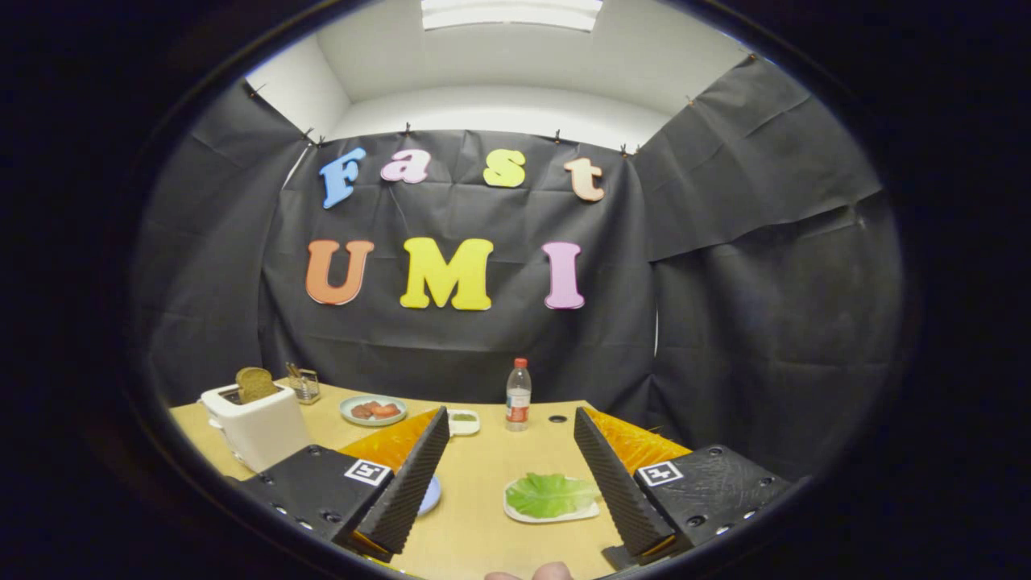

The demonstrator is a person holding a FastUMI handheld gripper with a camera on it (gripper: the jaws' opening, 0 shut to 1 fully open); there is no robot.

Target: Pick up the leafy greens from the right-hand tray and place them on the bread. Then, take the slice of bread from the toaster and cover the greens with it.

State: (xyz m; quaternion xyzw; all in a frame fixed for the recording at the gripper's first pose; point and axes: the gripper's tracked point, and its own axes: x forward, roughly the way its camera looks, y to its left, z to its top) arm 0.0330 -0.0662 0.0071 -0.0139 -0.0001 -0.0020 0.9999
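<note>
Green lettuce (pixel 551 494) lies on a white tray (pixel 515 512) low and right of centre in the frame, just inside the right finger of the gripper (pixel 509 483), whose fingers stand wide apart and hold nothing. At lower left a white toaster (pixel 256 427) carries a brown slice of bread (pixel 255 383), upright in its slot. The first step appears barely begun: next, the fingers likely need to drop over the lettuce and close on it.
</note>
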